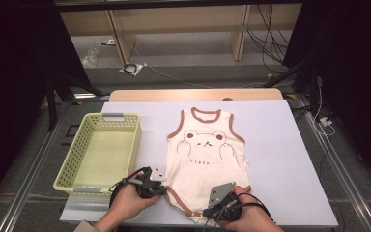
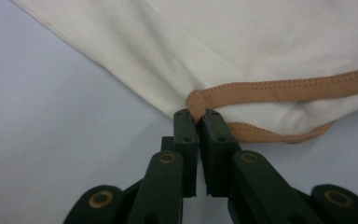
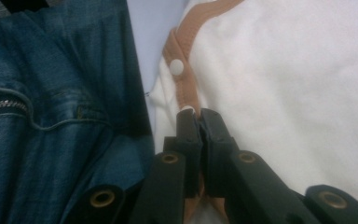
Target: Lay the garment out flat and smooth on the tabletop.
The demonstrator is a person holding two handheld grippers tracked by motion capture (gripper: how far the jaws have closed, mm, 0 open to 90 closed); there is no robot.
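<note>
The cream sleeveless baby bodysuit with brown trim and a bear print [image 1: 206,147] lies flat on the white desk [image 1: 275,140], neck away from the person. The left hand-held gripper [image 2: 198,116] pinches its brown hem at one bottom corner; the right hand-held gripper [image 3: 196,114] clamps the snap-studded trim. A yellow perforated plastic basket [image 1: 72,166] sits to the left.

Two black hand-held grippers, left gripper [image 1: 150,182] and right gripper [image 1: 222,200], trail dark cables, the right gripper topped by a grey three-cornered plate, their jaws studded with brass-ringed screws, above blue denim jeans [image 3: 51,116].
</note>
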